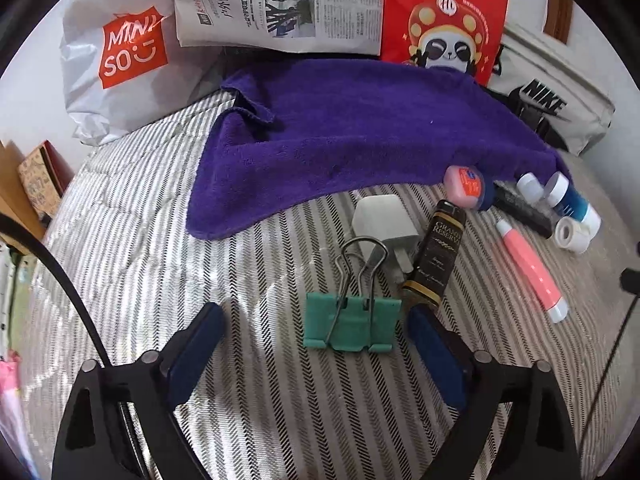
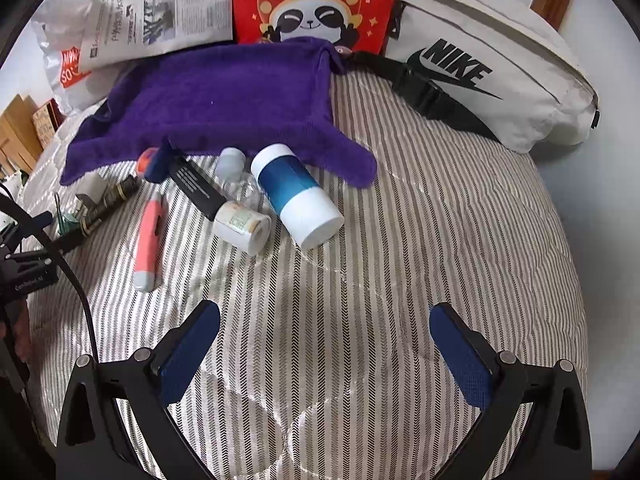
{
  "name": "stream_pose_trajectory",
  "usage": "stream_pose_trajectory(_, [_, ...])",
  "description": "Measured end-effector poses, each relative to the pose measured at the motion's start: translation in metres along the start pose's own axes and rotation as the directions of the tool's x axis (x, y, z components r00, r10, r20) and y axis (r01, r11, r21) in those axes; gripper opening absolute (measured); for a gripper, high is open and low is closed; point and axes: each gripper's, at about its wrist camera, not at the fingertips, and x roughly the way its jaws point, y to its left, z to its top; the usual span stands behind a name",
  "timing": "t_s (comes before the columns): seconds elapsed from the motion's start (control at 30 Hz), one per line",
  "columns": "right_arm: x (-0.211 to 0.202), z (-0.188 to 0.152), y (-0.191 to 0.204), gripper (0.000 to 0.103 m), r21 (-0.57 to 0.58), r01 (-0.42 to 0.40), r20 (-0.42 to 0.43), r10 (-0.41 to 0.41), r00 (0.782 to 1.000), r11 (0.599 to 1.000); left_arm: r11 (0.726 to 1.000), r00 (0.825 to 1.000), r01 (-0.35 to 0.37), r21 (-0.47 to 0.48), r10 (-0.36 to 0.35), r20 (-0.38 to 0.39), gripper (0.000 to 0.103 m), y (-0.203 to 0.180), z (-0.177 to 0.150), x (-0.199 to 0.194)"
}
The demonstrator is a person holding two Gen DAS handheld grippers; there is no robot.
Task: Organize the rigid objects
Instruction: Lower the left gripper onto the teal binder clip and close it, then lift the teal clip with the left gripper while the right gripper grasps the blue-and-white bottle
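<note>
Green metal binder clip [image 1: 352, 322] lies on the striped bed just before the purple towel [image 1: 360, 128], bracketed untouched by the wide left tool [image 1: 316, 322], which should centre its pads on the clip's flanks; right tool [image 2: 325, 328] gapes, empty.

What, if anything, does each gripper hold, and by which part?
Nothing. The left gripper stands open around the green binder clip, pads not touching; the right gripper is open over bare bedcover.

Both views are evenly and softly lit; sheen is seen on the striped quilt [image 1: 132, 216]; edges are strongly bowed and vignetted black; focus is kept sharp.
</note>
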Motion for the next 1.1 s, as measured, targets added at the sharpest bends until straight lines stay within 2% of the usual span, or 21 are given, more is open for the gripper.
stream_pose_trajectory(0.1, [0.004, 0.002, 0.004, 0.103, -0.02, 0.011, -0.007, -0.011, 1.0, 1.0, 1.0, 0.999, 0.01, 0.013, -0.011, 0.036, 0.071, -0.001, -0.001, -0.003])
stream_pose_trajectory(0.17, [0.005, 0.003, 0.006, 0.103, -0.028, 0.018, -0.006, -0.018, 1.0, 0.999, 0.999, 0.999, 0.02, 0.026, -0.021, 0.046, 0.063, -0.003, -0.001, -0.004])
stream_pose_trajectory(0.23, [0.006, 0.005, 0.007, 0.103, -0.031, 0.021, -0.003, -0.021, 1.0, 0.999, 0.999, 0.998, 0.028, 0.037, -0.03, 0.054, 0.044, -0.005, -0.001, -0.006])
stream_pose_trajectory(0.27, [0.005, 0.006, 0.007, 0.103, -0.031, 0.02, 0.002, -0.019, 1.0, 0.999, 0.999, 0.998, 0.031, 0.042, -0.033, 0.056, 0.039, -0.006, -0.001, -0.007])
stream_pose_trajectory(0.53, [-0.001, 0.02, -0.005, 0.103, -0.016, -0.01, 0.079, 0.011, 0.997, 1.0, 0.998, 0.998, 0.032, 0.045, -0.035, 0.056, 0.039, -0.006, 0.0, -0.007])
stream_pose_trajectory(0.63, [0.006, 0.028, -0.008, 0.102, -0.027, -0.026, 0.082, 0.028, 0.996, 0.999, 0.998, 0.998, 0.034, 0.044, -0.036, 0.056, 0.039, -0.006, 0.0, -0.007])
stream_pose_trajectory(0.7, [0.012, 0.034, -0.009, 0.093, -0.028, -0.061, 0.076, 0.063, 0.995, 0.998, 0.998, 0.998, 0.034, 0.044, -0.036, 0.056, 0.04, -0.007, 0.0, -0.006])
stream_pose_trajectory(0.77, [0.019, 0.042, -0.011, 0.088, -0.026, -0.111, 0.073, 0.113, 0.991, 0.993, 0.998, 0.998, 0.034, 0.044, -0.036, 0.056, 0.04, -0.006, 0.0, -0.006])
stream_pose_trajectory(0.87, [0.028, 0.052, -0.012, 0.083, -0.033, -0.13, 0.066, 0.132, 0.989, 0.991, 0.998, 0.998, 0.034, 0.043, -0.037, 0.056, 0.04, -0.006, 0.0, -0.006])
stream_pose_trajectory(0.93, [0.033, 0.057, -0.011, 0.075, -0.051, -0.151, 0.057, 0.153, 0.987, 0.987, 0.998, 0.998, 0.035, 0.043, -0.038, 0.056, 0.04, -0.006, 0.0, -0.006])
stream_pose_trajectory(1.0, [0.04, 0.061, -0.008, 0.063, -0.079, -0.166, 0.03, 0.169, 0.985, 0.983, 0.998, 0.998, 0.037, 0.041, -0.04, 0.057, 0.04, -0.006, -0.001, -0.007])
stream_pose_trajectory(1.1, [0.05, 0.065, -0.003, 0.056, -0.135, -0.173, -0.001, 0.175, 0.985, 0.976, 0.998, 0.998, 0.037, 0.041, -0.04, 0.056, 0.04, -0.006, -0.001, -0.007])
